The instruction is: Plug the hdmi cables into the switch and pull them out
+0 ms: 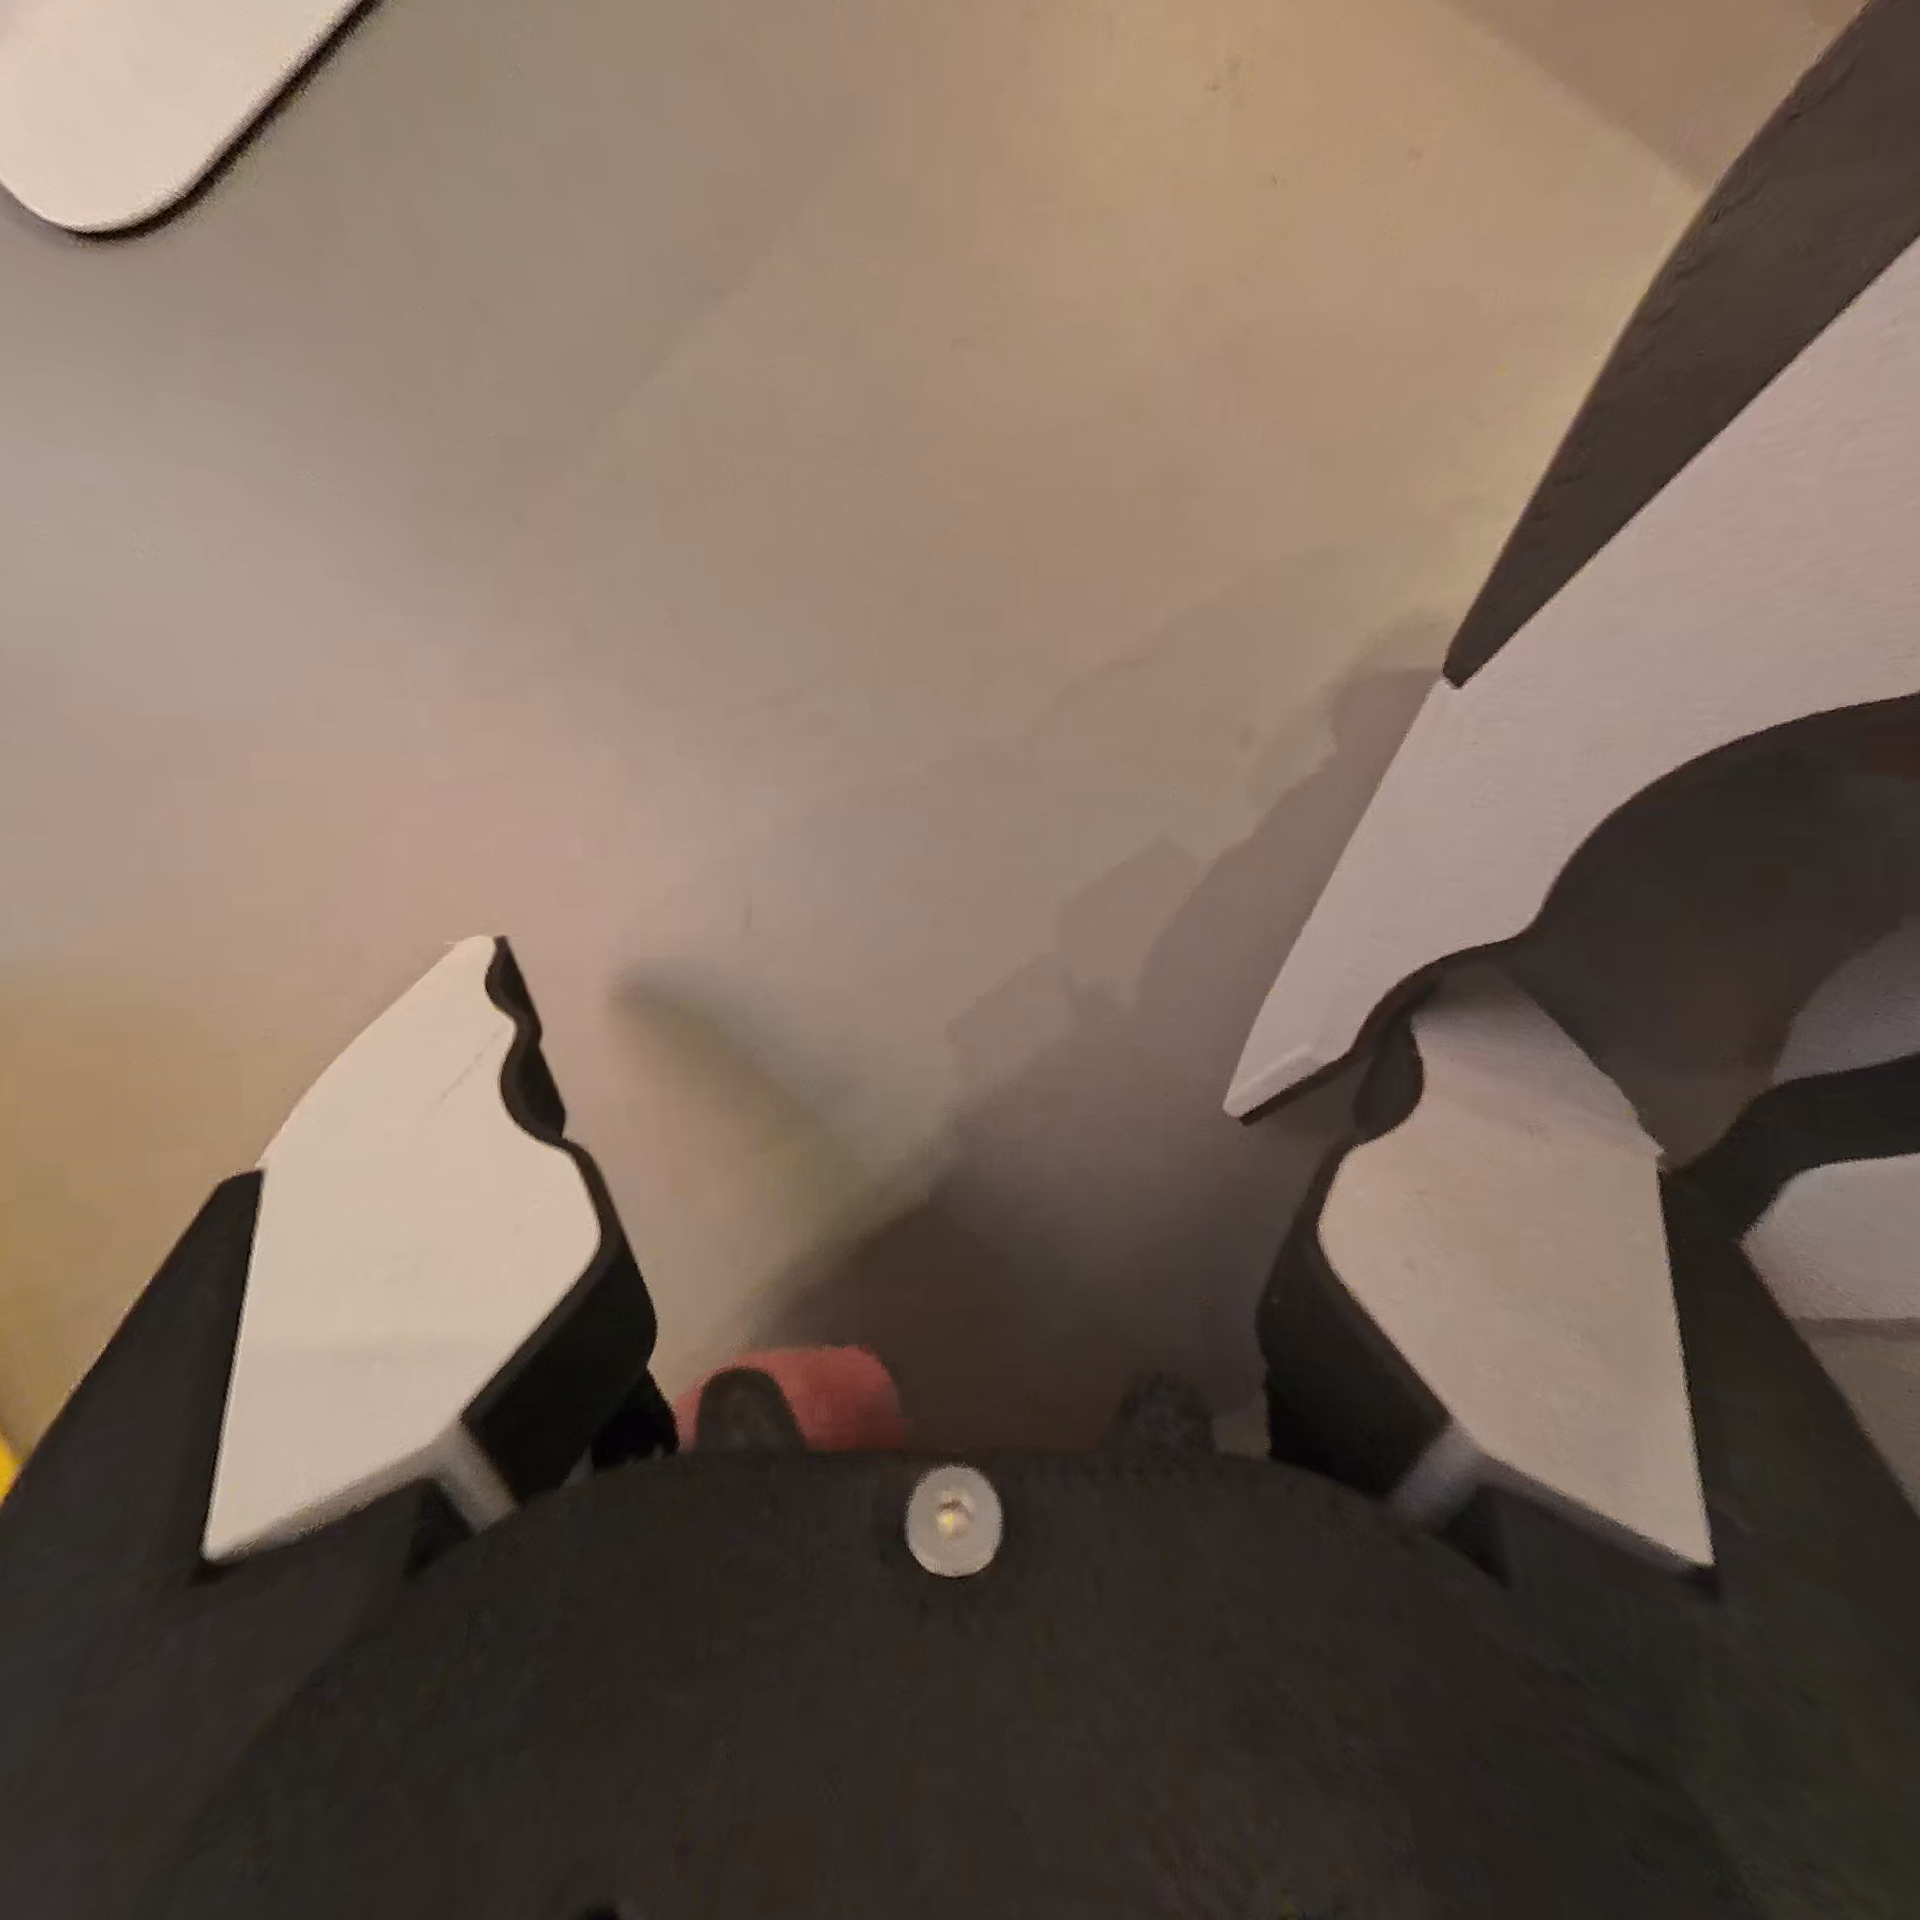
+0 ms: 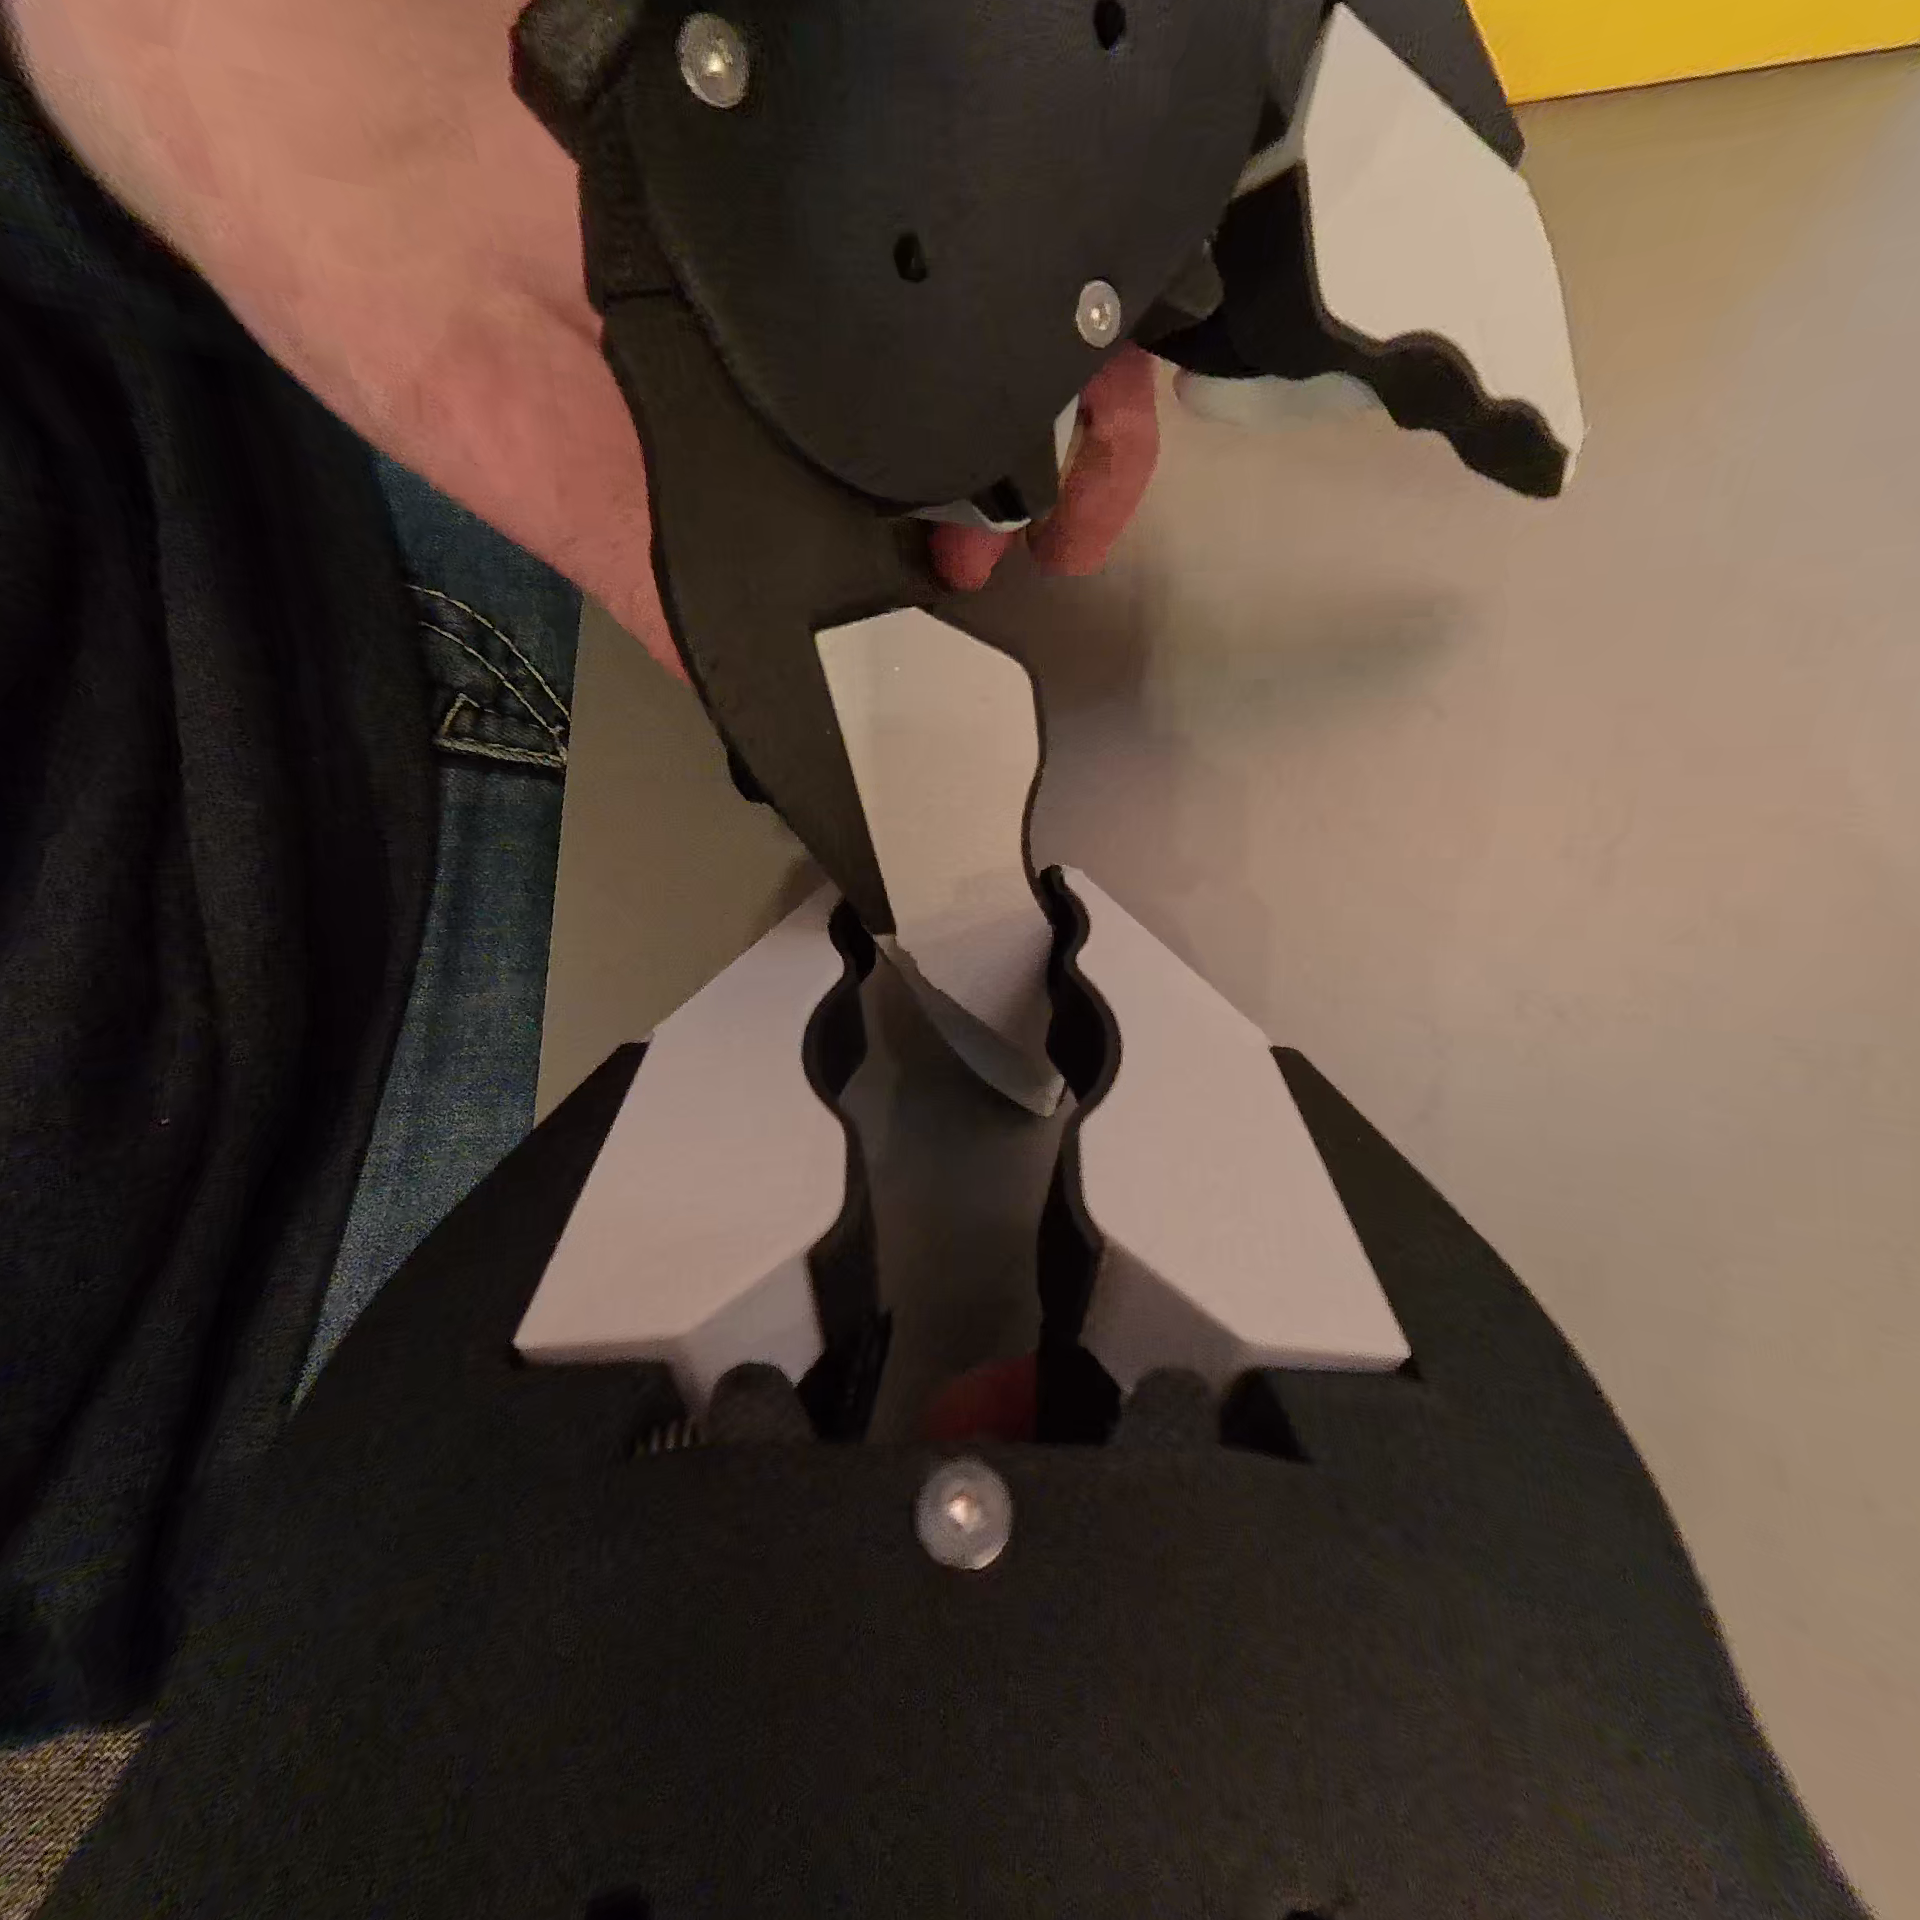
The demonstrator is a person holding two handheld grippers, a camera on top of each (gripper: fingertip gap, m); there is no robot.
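No HDMI cable or switch shows clearly in either view. My left gripper (image 1: 956, 987) is open wide and empty over the bare table top. It also shows in the right wrist view (image 2: 1294, 784), held by a hand (image 2: 364, 312). My right gripper (image 2: 945, 894) is open by a narrow gap. One white finger (image 2: 935, 790) of the left gripper reaches in between its jaws. I cannot tell whether the jaws press on it. In the left wrist view a white finger (image 1: 1558, 831) of the right gripper crosses over my left gripper's right fingertip.
The table (image 2: 1558, 1039) is grey-beige. A white flat thing with a rounded corner (image 1: 114, 94) lies at the far left. A yellow thing (image 2: 1683, 42) sits at the back. The person's jeans (image 2: 468, 883) and dark sleeve are at the table's near edge.
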